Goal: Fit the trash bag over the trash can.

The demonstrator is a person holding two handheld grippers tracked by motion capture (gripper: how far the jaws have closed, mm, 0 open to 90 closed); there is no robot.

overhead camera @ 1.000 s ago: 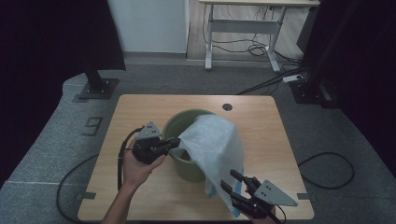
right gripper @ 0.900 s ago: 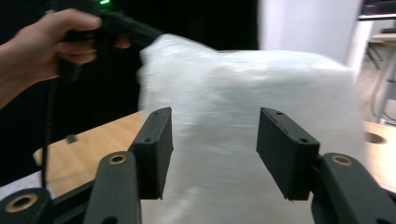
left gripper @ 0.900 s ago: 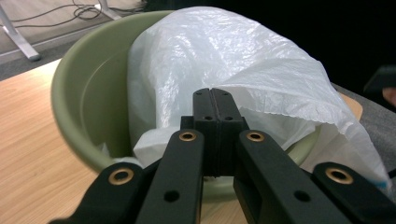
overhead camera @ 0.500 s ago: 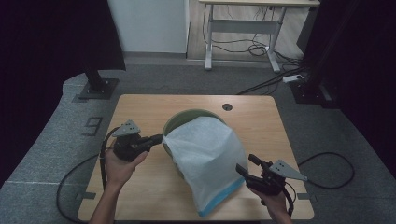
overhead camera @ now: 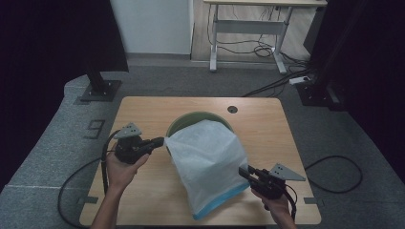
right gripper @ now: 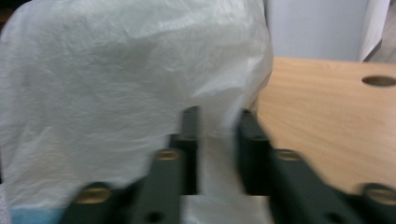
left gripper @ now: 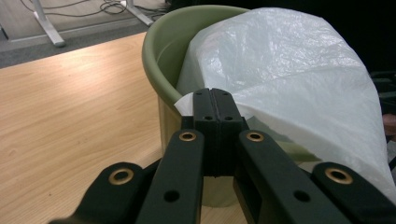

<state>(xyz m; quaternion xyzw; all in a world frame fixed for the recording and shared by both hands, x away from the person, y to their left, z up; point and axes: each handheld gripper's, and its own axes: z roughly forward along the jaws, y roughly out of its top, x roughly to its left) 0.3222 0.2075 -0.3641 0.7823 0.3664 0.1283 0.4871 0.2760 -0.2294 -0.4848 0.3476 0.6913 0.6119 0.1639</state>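
Two grippers: one in each hand of the person, both at the white bag over the green bin.
Left hand [overhead camera: 122, 167]: it comes in from the bottom of the high view and holds the left gripper [overhead camera: 162, 141] level, pointing at the bin.
Left gripper: its jaws are pressed together on a small corner of the bag, right at the bin's rim; the left gripper view shows the white corner sticking out between them.
Green bin [overhead camera: 179, 125]: it stands upright near the middle of the desk [overhead camera: 143, 109]. Its far rim and left rim show; the rest is under the bag.
White bag [overhead camera: 207, 164]: thin and crinkly, with a light blue edge at the bottom. It is draped over the bin and hangs down toward the person's side of the desk.
Right gripper [overhead camera: 244, 172]: it is at the lower right edge of the bag. Its jaws have just been closing. In the right gripper view a fold of the bag lies between them, with a narrow gap left. That view is blurry, so I cannot tell if the pads press on it.
Right hand [overhead camera: 277, 202]: low at the desk's near right side.
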